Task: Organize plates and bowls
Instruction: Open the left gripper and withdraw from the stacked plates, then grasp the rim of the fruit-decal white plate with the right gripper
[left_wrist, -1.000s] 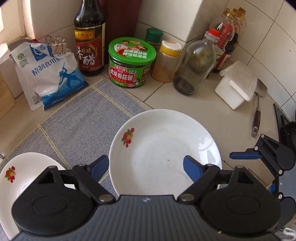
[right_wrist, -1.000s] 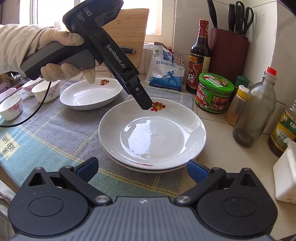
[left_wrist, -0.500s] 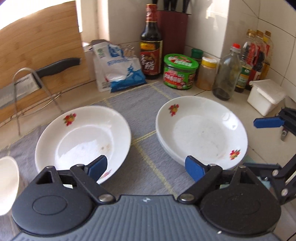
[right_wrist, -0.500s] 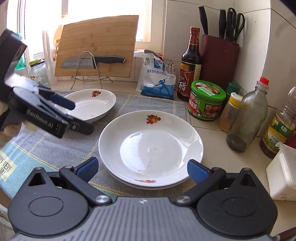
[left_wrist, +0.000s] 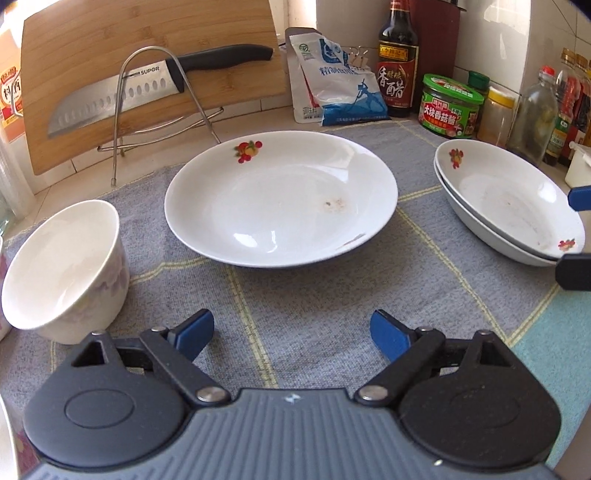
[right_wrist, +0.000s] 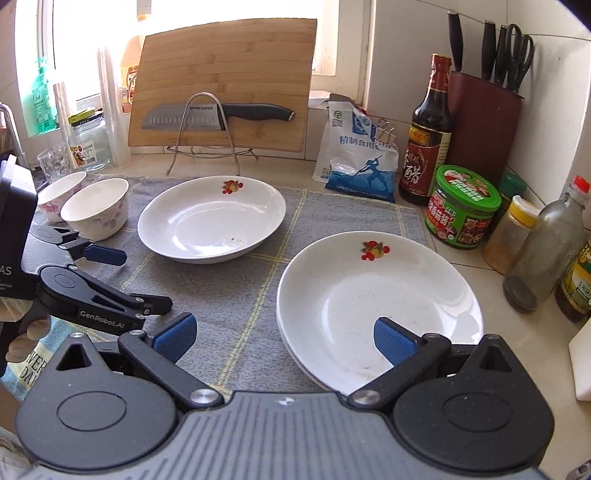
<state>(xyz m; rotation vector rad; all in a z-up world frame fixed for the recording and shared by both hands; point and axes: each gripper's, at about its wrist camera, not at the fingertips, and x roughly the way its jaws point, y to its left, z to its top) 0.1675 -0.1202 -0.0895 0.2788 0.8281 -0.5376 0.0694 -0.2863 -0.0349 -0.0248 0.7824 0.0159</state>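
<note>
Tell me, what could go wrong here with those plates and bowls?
The stacked plates overhang the mat's edge onto bare counter, so a nudge from the right gripper might slide them toward the glass bottle. The open left gripper, nearing the single plate, could bump the bowl beside it.

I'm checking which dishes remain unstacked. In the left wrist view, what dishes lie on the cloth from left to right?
White bowl → single plate with the fruit print → stack of two plates at the right edge of the cloth.
</note>
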